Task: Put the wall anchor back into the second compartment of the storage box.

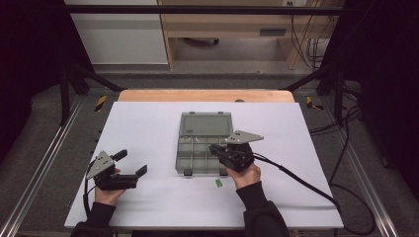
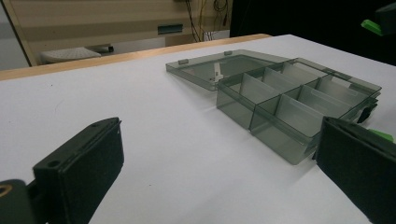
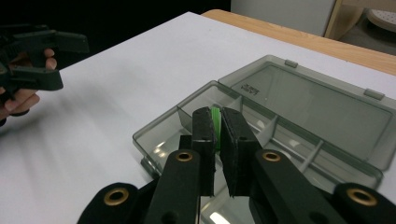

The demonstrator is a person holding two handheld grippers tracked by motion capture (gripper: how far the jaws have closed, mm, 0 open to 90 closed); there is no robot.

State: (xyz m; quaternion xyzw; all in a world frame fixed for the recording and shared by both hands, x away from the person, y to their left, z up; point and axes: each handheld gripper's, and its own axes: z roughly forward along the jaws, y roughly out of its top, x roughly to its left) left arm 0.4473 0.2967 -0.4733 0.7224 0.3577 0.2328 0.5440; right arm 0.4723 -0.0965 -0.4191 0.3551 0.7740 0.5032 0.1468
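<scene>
White tabletop point(image 1: 148, 123), open grey organizer box point(image 1: 205, 143); wooden furniture point(image 1: 222, 29) behind.

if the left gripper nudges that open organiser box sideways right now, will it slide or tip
The organiser box would probably slide: it sits flat and low on the smooth white table. Thin clear plastic and compartments that look empty suggest it is light. The open lid lies flat behind, so it may swing round.

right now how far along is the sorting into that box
Done: the organizer box lies open, lid flat behind; its visible compartments look empty. In hand: the right hand-held gripper pinches a small green piece above the box. Left: one green piece waits on the table; the left hand-held gripper is open, idle.
</scene>
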